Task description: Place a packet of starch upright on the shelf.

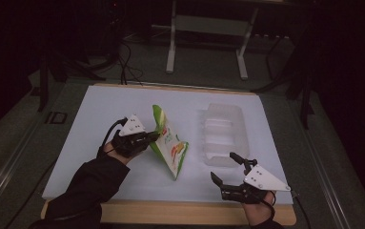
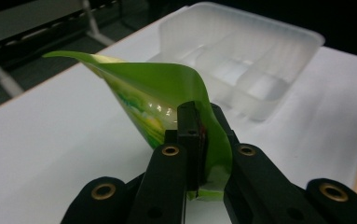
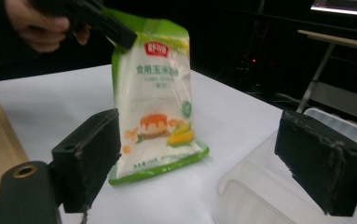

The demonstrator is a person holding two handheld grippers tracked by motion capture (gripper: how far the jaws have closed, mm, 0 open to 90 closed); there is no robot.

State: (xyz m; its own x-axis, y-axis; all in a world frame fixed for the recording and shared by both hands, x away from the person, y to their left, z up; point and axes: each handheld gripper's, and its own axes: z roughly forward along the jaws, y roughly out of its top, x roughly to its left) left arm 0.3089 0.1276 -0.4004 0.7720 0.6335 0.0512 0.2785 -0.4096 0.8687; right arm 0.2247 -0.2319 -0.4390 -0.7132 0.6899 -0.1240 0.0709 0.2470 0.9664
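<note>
Green and white, a soft plastic pouch of corn starch (image 1: 169, 143) stands tilted near the middle of a white-covered desk (image 1: 99, 124), its bottom edge on the surface and its top corner pinched by the left gripper (image 1: 152, 137); in the left gripper view the black fingers (image 2: 188, 133) are closed tight on the thin green film of the pouch's top seal (image 2: 167, 93); the film curls and folds there, so it looks pliant and glossy, probably slippery; the filled lower part bulges, which suggests loose powder that will shift and sag when lifted; the flat sealed top edge seems the best place to hold, since the belly would likely deform; the right gripper (image 1: 228, 171) hovers near the desk's front edge, apart from the pouch, its fingers (image 3: 90, 154) spread wide with nothing between them; a clear, thin-walled plastic tray (image 1: 223, 133) lies just to the right of the pouch, looking light and easily nudged.
</note>
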